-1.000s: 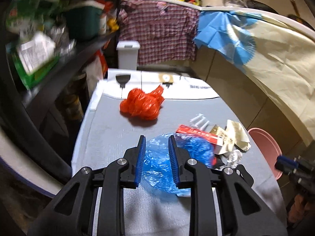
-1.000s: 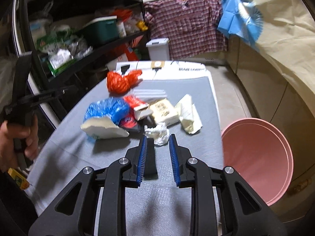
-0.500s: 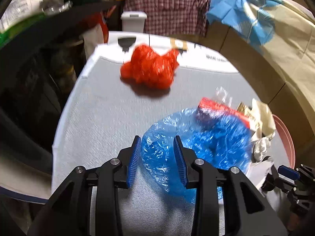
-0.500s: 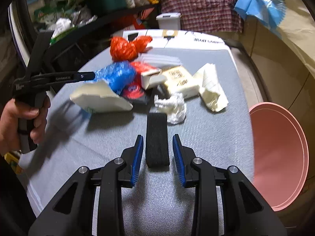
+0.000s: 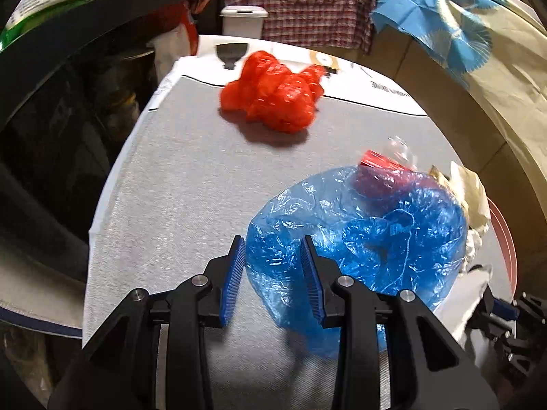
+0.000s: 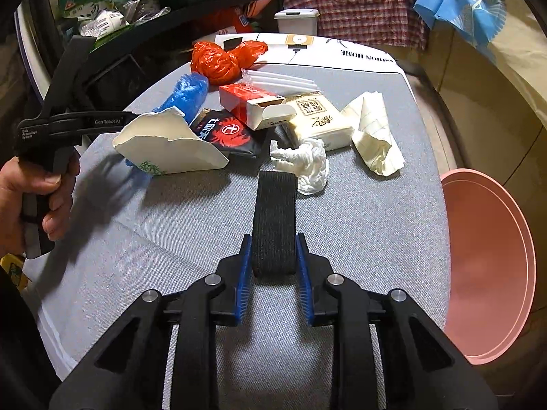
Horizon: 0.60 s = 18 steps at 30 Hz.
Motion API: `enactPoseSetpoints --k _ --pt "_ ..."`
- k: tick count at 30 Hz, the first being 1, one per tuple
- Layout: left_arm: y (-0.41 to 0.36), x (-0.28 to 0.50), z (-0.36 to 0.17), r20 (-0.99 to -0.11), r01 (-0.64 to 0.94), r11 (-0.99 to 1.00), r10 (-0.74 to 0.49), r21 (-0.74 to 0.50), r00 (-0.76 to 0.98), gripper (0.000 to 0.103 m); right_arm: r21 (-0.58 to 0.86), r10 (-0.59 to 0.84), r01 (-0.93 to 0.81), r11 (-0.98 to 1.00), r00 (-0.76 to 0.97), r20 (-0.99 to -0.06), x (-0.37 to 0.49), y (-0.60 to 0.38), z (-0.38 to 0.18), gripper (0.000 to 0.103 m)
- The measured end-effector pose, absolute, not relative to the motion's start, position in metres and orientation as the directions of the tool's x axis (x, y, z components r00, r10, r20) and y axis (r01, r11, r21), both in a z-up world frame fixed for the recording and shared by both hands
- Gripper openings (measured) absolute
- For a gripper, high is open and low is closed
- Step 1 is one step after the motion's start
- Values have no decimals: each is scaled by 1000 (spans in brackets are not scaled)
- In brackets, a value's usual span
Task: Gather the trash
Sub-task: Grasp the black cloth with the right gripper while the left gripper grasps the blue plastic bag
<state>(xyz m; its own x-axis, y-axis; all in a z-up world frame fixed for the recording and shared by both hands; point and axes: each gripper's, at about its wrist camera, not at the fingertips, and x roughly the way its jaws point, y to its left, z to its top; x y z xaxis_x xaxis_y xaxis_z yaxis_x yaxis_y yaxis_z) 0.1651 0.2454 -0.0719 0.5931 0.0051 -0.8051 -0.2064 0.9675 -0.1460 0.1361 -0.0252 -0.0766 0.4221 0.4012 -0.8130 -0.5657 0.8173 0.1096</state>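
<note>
My left gripper [image 5: 271, 254] is open, its jaws on either side of the near edge of a crumpled blue plastic bag [image 5: 362, 235] on the grey table [image 5: 171, 184]. My right gripper [image 6: 273, 251] is open, its jaws on either side of the near end of a flat black band [image 6: 275, 218]. The blue bag also shows in the right wrist view [image 6: 186, 94], with the left gripper's body [image 6: 68, 126] in a hand beside it. A red plastic bag [image 5: 273, 97] lies further back.
A pile of trash lies mid-table: torn paper cup [image 6: 167, 147], black packet [image 6: 227, 131], red-white box [image 6: 254, 102], tissue pack [image 6: 316, 121], crumpled tissue [image 6: 304, 164], folded paper [image 6: 374, 140]. A pink bin [image 6: 489, 266] stands off the table's right edge. Shelves [image 6: 102, 34] are on the left.
My left gripper came closer to the blue bag and its jaws now straddle the bag's edge. My right gripper moved forward until its jaws flank the black band.
</note>
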Motion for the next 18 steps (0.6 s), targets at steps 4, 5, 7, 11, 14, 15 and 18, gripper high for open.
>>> enactPoseSetpoints --k 4,5,7,11,14,15,18 --pt "239 161 -65 -792 -187 970 -8 -155 611 8 102 411 -567 817 449 -794 133 -30 -68 25" --pt "237 160 -62 -787 -185 972 0 -144 617 4 100 411 -566 818 454 -791 132 -31 -66 25" --pt "234 157 -56 -773 -183 975 19 -126 634 1 96 411 -565 820 463 -785 130 -34 -63 25" --pt "231 150 -42 -747 -184 976 33 -120 664 0 96 423 -558 824 494 -760 126 -42 -51 25" --pt "226 144 -26 -715 -175 979 47 -106 697 0 91 425 -552 829 515 -744 125 -47 -44 25" --pt "225 141 -20 -703 -175 979 51 -105 709 0 89 425 -550 831 523 -738 124 -49 -41 25" --pt "222 133 -5 -675 -185 976 58 -118 736 0 90 428 -539 837 544 -721 123 -56 -32 25"
